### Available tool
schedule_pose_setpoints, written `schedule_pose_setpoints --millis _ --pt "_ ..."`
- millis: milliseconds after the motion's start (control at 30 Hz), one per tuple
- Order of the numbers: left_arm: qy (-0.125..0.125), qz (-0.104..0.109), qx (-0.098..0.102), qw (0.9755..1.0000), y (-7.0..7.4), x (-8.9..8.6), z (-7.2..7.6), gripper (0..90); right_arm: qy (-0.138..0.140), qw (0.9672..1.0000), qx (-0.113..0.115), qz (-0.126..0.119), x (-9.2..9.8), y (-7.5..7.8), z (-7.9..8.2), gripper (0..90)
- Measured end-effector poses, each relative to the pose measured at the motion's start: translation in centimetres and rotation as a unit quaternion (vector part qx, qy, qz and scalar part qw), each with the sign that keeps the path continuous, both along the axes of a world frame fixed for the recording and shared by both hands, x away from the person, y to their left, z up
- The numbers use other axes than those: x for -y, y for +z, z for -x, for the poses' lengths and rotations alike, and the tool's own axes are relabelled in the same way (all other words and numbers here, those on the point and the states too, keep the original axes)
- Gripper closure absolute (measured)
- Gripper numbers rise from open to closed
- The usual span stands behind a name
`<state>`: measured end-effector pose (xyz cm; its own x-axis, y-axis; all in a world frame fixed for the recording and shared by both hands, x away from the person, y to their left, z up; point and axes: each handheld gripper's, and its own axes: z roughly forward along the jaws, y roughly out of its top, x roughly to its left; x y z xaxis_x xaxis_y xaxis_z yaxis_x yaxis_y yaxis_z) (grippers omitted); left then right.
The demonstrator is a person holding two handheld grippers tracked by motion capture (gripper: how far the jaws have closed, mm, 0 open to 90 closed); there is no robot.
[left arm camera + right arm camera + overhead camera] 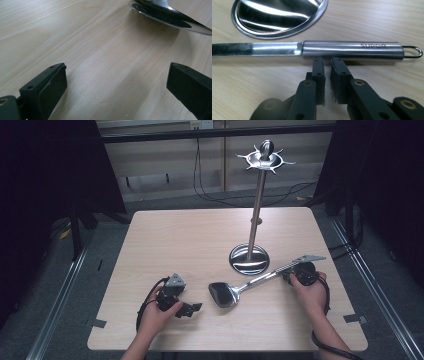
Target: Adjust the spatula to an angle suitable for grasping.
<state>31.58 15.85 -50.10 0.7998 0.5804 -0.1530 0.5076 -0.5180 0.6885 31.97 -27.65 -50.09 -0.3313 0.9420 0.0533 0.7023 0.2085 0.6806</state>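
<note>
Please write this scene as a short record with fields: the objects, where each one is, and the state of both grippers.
surface: wooden table
stand: metal rack, upright, round base on table
ladle: ladle lying flat, bowl toward left gripper
left gripper: left gripper open, near ladle bowl, holding nothing
right gripper: right gripper jaws nearly together, tips at ladle handle, not around it

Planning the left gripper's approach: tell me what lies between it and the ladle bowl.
Nothing: in the left gripper view, bare wooden tabletop runs from the left gripper to the ladle bowl.
</note>
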Motion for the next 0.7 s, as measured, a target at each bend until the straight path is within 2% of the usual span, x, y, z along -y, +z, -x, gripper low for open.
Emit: schedule_pose_setpoints --millis 33,67,133,267,300,433,533,567,633,700 --pt "0.0 0.0 0.0 1.0 0.0 0.0 0.0 2.9 0.002 1.0 0.0 0.0 0.0 0.1 0.1 79.7" --pt "-0.004 -0.008 -0.005 0.9999 0.1 -0.1 0.0 2.9 0.002 1.0 0.0 0.0 0.0 0.1 0.1 79.7" --pt "-0.003 -0.006 -0.007 1.0 0.0 0.0 0.0 2.9 -0.002 0.9999 0.015 -0.004 0.4 0.7 0.4 81.0" --pt "-0.003 -0.008 -0.006 0.9999 0.0 -0.1 0.0 2.9 -0.007 0.9998 0.016 -0.008 1.3 1.0 0.7 82.1" --pt "0.001 -0.003 -0.006 1.0 0.0 0.0 0.0 2.9 -0.01 0.9998 0.018 -0.006 1.6 1.0 0.8 82.2" --pt "-0.003 -0.01 -0.007 0.9999 0.1 0.0 0.0 2.9 -0.03 0.999 0.033 0.002 3.0 0.8 0.8 82.1" --pt "-0.001 -0.005 -0.007 1.0 0.0 0.0 -0.1 2.9 -0.034 0.9989 0.033 -0.002 3.3 0.8 0.8 82.1" --pt "-0.004 -0.011 -0.006 0.9999 0.0 0.0 -0.1 2.9 -0.035 0.9987 0.036 -0.003 3.4 0.7 0.7 82.1" --pt "0.003 0.001 -0.005 1.0 -0.2 0.1 -0.1 2.9 -0.038 0.9986 0.037 -0.002 3.5 0.7 0.6 82.2" --pt "0.001 -0.007 -0.008 0.9999 0.0 -0.1 -0.1 2.9 -0.045 0.9983 0.036 -0.009 3.8 0.7 0.6 86.7"
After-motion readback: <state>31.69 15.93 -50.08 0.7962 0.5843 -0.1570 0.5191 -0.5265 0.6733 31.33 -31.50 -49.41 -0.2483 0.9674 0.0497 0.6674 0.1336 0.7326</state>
